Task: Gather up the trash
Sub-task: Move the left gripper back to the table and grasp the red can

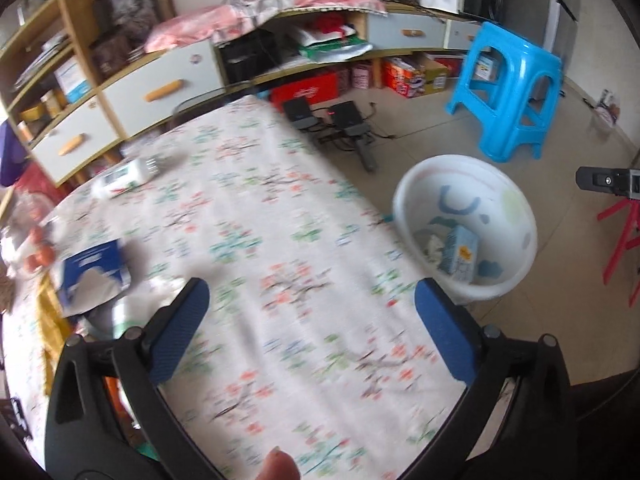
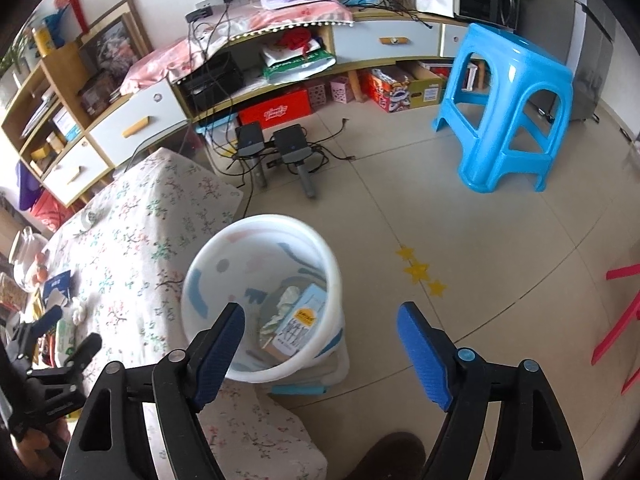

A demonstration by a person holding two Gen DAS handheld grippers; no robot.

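A white trash bin (image 1: 468,224) stands on the floor beside the table; it also shows in the right wrist view (image 2: 260,300). It holds a light blue carton (image 1: 460,254) and crumpled wrappers (image 2: 286,304). My left gripper (image 1: 312,308) is open and empty above the flowered tablecloth (image 1: 248,208). A torn blue packet (image 1: 94,276) lies left of it, and a white bottle (image 1: 124,178) lies on its side farther back. My right gripper (image 2: 320,340) is open and empty above the bin's near rim. My left gripper also appears in the right wrist view (image 2: 72,332).
A blue plastic stool (image 2: 508,108) stands on the tiled floor. Two black devices with cables (image 2: 276,148) lie near the low cabinet (image 1: 160,92). Red stool legs (image 2: 620,328) are at the right. Tomatoes in a bag (image 1: 38,248) sit at the table's left edge.
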